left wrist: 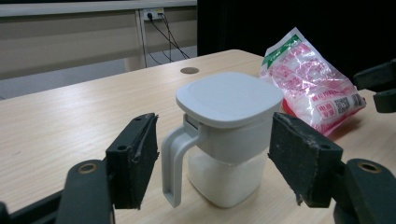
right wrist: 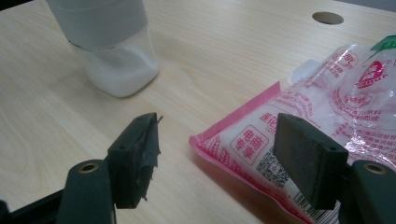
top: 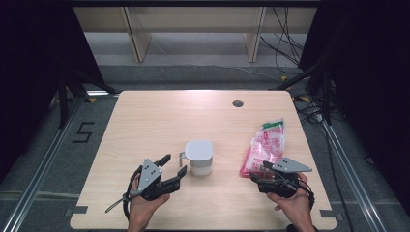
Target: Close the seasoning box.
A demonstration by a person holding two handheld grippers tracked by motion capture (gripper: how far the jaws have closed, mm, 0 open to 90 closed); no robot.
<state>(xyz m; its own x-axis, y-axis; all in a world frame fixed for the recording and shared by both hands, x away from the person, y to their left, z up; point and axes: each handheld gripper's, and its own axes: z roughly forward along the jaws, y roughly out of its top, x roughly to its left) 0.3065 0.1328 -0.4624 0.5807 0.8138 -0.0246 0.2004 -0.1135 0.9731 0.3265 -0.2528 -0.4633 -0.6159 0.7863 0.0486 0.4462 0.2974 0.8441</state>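
Sugar jar (top: 199,157) lid's on, nothing poured | left gripper (top: 173,166) wide at its 9 o'clock | right gripper (top: 257,177) wide, sugar bag (top: 265,145) ungrabbed, I'd say early days

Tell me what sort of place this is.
Probably a lab or recording workspace, not a kitchen: a bare wooden table ringed by black curtains, loose cables on the floor, and metal floor rails around it.

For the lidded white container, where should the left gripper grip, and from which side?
Likely the container body below its lid, approached level from the left gripper's side. The open jaws already flank it; its upright, flat-sided body suits the pads better than the thin handle.
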